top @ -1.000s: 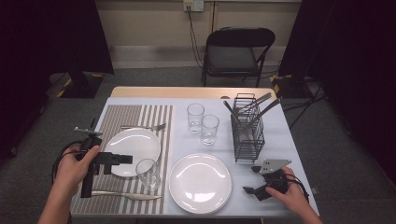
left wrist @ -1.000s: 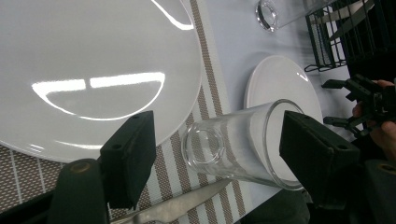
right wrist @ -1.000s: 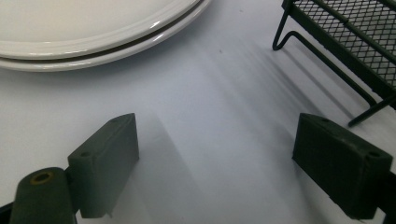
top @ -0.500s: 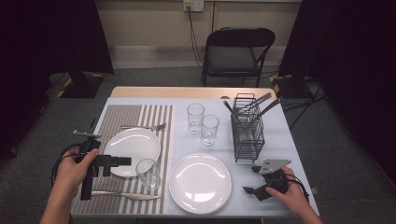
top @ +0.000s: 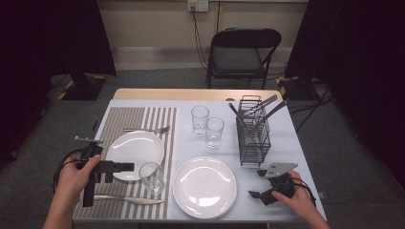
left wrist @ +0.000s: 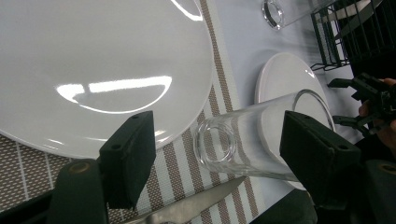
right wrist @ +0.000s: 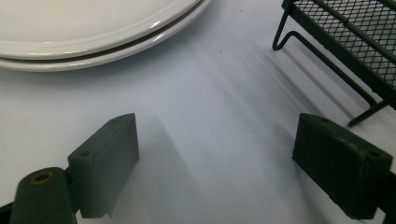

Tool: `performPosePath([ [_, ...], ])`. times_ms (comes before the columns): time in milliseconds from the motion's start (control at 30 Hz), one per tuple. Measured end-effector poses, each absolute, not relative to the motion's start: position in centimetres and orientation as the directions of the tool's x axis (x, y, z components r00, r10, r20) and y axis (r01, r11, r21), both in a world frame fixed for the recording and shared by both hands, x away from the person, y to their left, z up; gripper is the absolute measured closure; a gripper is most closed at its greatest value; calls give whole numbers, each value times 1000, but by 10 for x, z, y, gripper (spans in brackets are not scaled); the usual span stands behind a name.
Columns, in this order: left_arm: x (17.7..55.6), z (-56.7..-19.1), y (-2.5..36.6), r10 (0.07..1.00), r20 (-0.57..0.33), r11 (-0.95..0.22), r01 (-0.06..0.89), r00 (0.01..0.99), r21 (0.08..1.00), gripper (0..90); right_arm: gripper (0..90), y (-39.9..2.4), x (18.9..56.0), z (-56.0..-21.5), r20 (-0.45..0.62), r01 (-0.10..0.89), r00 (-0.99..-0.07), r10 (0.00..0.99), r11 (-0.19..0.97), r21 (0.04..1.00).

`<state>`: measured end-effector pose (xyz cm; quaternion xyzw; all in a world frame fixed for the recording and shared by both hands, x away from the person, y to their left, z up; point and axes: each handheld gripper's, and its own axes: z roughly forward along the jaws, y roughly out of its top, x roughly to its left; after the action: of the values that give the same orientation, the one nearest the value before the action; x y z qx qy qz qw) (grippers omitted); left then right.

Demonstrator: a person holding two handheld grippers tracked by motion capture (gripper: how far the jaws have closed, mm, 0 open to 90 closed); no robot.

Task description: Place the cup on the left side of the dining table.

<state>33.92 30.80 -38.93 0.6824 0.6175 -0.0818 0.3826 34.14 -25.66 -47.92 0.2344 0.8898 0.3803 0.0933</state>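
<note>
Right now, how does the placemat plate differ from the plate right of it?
The placemat plate is a single plate on the striped mat; the right plate sits on bare tablecloth and tops a stack of two. The right plate looks larger. Both are white, round and empty.

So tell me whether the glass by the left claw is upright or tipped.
Upright: the glass stands on the striped placemat with its rim up, empty, beside the small plate.

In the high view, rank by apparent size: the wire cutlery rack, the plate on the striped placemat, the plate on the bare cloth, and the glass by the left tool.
1. Plate on the bare cloth, nearer the camera, so its lead is unsure.
2. Plate on the striped placemat.
3. Wire cutlery rack.
4. Glass.
</note>
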Motion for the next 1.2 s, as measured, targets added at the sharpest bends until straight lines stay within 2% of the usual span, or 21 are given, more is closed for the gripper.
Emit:
performPosePath([
  [1200, 330, -414, 319, 779, -589, 76, 899, 217, 431, 267, 133, -257, 341, -479, 13, 347, -872, 489, 601, 720],
])
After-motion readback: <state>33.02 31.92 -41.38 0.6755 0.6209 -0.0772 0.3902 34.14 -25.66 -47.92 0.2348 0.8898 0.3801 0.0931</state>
